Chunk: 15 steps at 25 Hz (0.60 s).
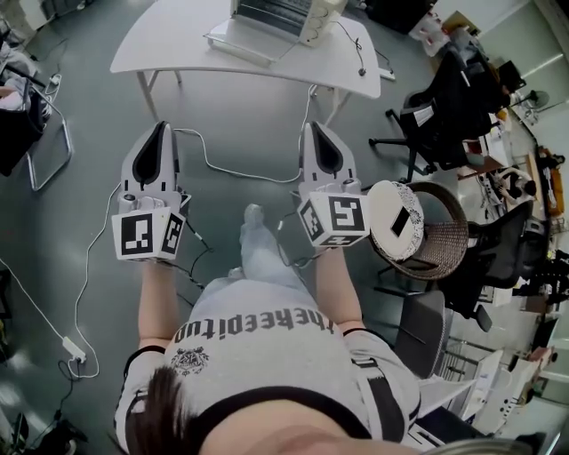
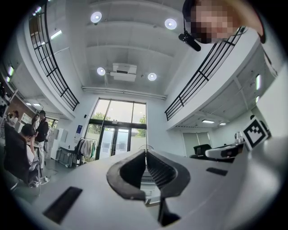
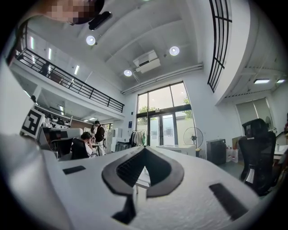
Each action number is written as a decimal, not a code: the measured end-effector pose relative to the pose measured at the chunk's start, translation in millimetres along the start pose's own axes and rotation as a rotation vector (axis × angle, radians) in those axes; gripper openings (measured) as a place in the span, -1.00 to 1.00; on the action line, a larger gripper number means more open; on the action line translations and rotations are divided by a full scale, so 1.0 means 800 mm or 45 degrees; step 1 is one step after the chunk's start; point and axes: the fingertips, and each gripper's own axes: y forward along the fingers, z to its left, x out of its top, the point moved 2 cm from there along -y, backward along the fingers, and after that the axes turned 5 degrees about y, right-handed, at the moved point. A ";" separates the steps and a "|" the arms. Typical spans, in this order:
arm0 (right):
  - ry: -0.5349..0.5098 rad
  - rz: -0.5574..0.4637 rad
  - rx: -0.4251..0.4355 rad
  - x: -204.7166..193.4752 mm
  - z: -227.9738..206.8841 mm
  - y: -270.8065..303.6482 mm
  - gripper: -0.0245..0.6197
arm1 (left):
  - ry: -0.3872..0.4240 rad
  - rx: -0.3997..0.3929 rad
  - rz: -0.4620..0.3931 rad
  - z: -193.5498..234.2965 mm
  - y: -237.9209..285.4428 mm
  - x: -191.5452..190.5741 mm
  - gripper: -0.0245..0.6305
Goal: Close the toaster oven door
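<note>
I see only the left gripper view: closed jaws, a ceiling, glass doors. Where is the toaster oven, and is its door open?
Observer: The head view shows the cream metal toaster oven on the white table, ahead of the person; its door lies folded down, open.
Operator: Does the right gripper hold something?
Observer: No, the right gripper has its jaws together, with nothing between them.
Operator: Are the grippers at the table?
Observer: Not yet. In the head view the left gripper and the right one hang over grey floor, short of the table edge.
</note>
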 end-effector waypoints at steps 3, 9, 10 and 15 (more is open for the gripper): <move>-0.005 0.006 0.023 -0.008 -0.011 0.040 -0.91 | 0.012 0.001 -0.006 0.010 0.037 -0.011 -0.89; 0.003 -0.014 0.065 -0.002 -0.044 0.128 -0.91 | 0.022 0.003 -0.022 0.028 0.123 -0.023 -0.89; -0.002 -0.014 0.071 -0.001 -0.049 0.142 -0.91 | 0.021 0.006 -0.024 0.031 0.137 -0.025 -0.89; -0.023 -0.014 0.100 0.004 -0.082 0.207 -0.91 | 0.021 0.017 -0.040 0.038 0.205 -0.035 -0.89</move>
